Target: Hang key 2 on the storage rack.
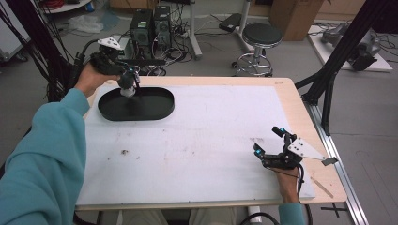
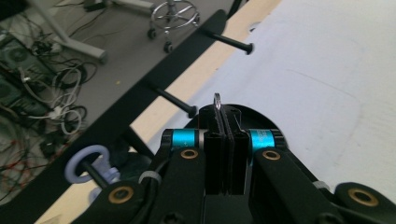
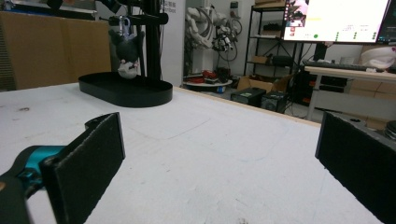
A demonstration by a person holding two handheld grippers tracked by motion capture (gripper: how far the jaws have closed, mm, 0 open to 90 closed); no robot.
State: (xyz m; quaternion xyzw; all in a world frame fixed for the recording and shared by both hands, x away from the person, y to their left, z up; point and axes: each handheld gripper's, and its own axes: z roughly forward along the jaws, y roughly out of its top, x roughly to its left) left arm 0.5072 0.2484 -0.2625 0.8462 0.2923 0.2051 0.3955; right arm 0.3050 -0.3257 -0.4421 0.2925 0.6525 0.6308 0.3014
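A workshop floor strewn with cables, computer towers and a round stool (image 1: pixel 262 35) lies beyond a wooden table (image 1: pixel 300 101) covered by a white mat (image 1: pixel 211 136). At about ten o'clock on the mat we see a black oval tray (image 1: pixel 162 102). Above it our left tongs (image 1: pixel 130 78) are pressed together on the thin metal ring (image 2: pixel 216 99) of a small plush keychain (image 1: pixel 127 88), a dark figure with a pale face, which dangles just over the tray's floor; from the right gripper view the keychain (image 3: pixel 127 53) hangs upside down against a black post. Beside the left tongs a black rack with pegs (image 2: pixel 223 39) carries another lilac ring (image 2: pixel 87 161). Our right tongs (image 1: pixel 270 145) rest at about four o'clock, spread wide and empty, with both pads (image 3: pixel 88 154) apart over bare mat. We judge the toy light and soft, free to swing, while its ring is stiff, thin and slippery. The ring seems the best hold, pinched squarely.
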